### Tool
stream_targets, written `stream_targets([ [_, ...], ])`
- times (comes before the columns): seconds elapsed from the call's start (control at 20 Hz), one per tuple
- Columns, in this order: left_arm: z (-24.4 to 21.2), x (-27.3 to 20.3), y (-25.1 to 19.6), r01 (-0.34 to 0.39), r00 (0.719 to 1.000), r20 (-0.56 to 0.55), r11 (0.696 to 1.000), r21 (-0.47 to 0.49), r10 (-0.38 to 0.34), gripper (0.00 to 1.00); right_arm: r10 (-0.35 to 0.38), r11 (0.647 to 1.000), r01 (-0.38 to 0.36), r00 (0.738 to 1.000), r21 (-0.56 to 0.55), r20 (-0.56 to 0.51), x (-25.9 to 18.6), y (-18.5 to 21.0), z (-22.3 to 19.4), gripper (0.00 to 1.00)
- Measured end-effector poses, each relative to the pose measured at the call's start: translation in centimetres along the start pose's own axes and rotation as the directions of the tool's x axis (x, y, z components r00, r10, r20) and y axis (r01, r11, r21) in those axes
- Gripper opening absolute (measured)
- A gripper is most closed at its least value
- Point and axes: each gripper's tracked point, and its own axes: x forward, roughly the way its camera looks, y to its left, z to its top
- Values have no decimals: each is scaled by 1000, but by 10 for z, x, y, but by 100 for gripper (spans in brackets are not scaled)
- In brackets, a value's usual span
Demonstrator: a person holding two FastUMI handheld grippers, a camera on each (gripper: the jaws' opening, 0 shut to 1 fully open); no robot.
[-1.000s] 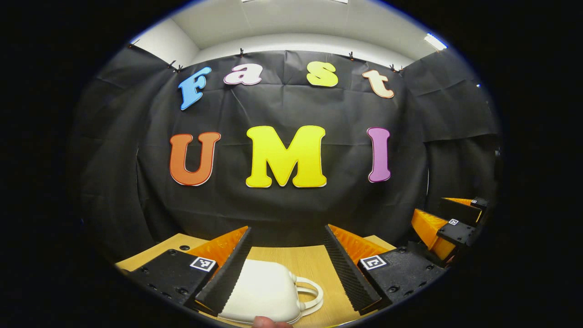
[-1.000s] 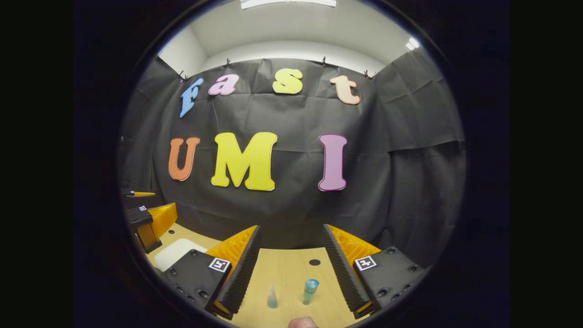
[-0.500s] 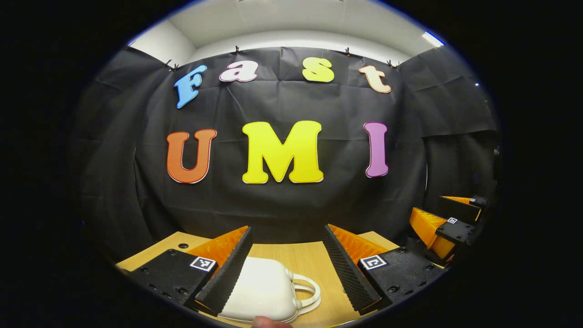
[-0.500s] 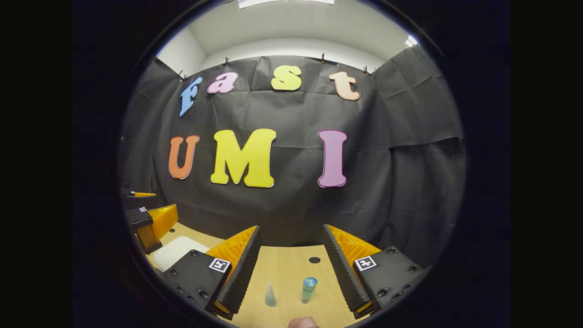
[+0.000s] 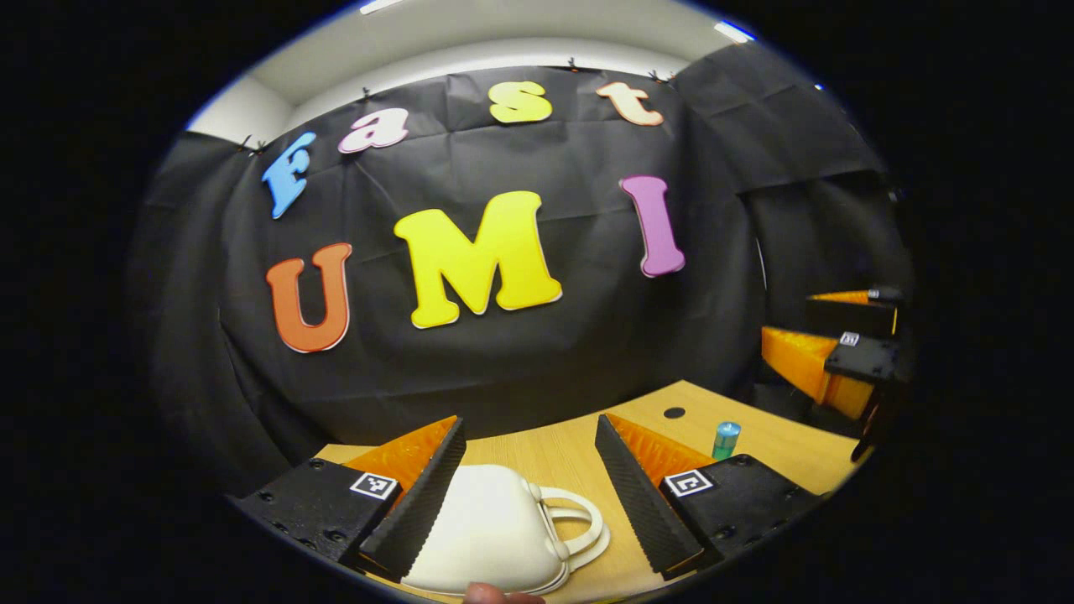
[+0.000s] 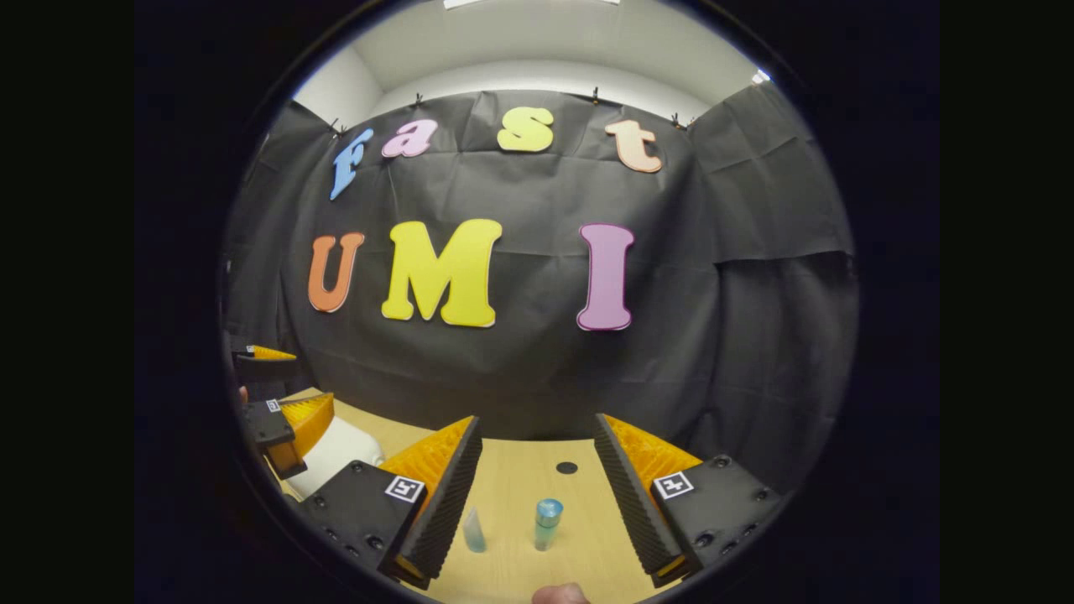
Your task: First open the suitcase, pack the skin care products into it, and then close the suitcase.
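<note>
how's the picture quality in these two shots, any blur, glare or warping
Left gripper view: sharp, horizon tilted, table edge bowed by the fisheye, white suitcase evenly lit without glare. Right gripper view: level, sharp, small blue-capped bottle crisp, ceiling light strip blown out at the top.

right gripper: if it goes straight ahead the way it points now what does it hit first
Probably the blue-capped bottle, standing on the table between the open right gripper's fingers; a small clear bottle stands just left of it. Depth is hard to judge.
</note>
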Motion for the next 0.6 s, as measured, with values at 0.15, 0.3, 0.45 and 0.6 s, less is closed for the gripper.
stream_targets([
  [0.15,-38,9,-27,75,994,-87,982,175,-60,99,-24,999,24,1000,-28,-11,4,-29,-12,80],
  [0.3,-83,17,-53,161,975,-203,920,357,-92,99,-56,998,55,998,-42,-32,5,-59,-29,79],
  [0.45,-127,21,-67,222,950,-302,841,493,-74,97,-76,997,74,994,-32,-77,6,-82,-50,80],
  [0.6,-164,32,-62,251,910,-415,790,559,4,95,-88,996,87,992,-15,-95,7,-101,-59,80],
])
